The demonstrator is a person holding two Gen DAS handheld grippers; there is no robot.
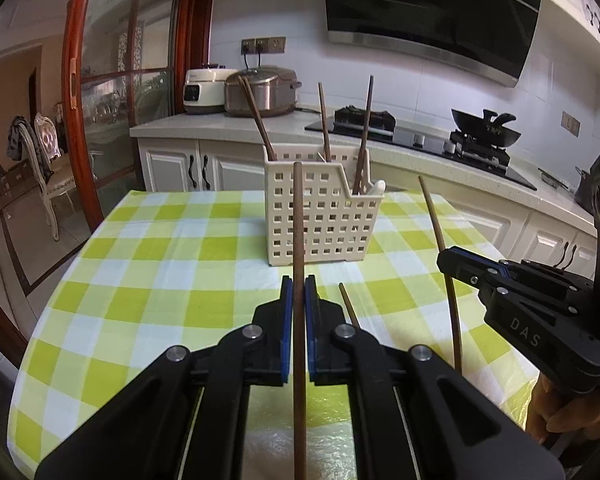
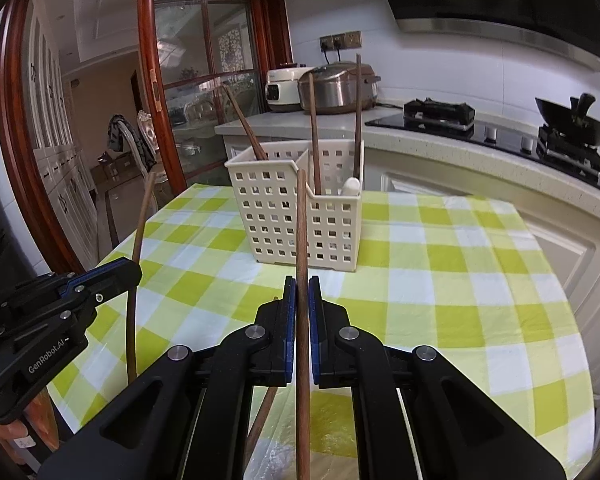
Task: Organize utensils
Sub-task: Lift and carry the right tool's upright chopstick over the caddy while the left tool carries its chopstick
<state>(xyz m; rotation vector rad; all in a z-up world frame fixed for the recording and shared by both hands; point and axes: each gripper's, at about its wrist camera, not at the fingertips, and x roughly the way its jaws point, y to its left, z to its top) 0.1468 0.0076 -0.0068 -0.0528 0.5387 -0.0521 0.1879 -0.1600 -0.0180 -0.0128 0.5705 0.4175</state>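
Observation:
A cream slotted utensil basket (image 1: 320, 216) stands on the green checked table, with three brown chopsticks and a white utensil handle (image 1: 378, 189) in it. It also shows in the right wrist view (image 2: 296, 216). My left gripper (image 1: 299, 286) is shut on a brown chopstick (image 1: 298, 220), held upright in front of the basket. My right gripper (image 2: 302, 286) is shut on another brown chopstick (image 2: 301, 224), also short of the basket. In the left wrist view the right gripper (image 1: 446, 260) shows at right with its chopstick (image 1: 436, 220). One more chopstick (image 1: 349, 306) lies on the table.
The table has a green and white checked cloth (image 1: 160, 272). Behind it runs a kitchen counter with two rice cookers (image 1: 260, 92), a hob and a wok (image 1: 486, 128). A glass door with a red frame (image 1: 72, 80) is at left.

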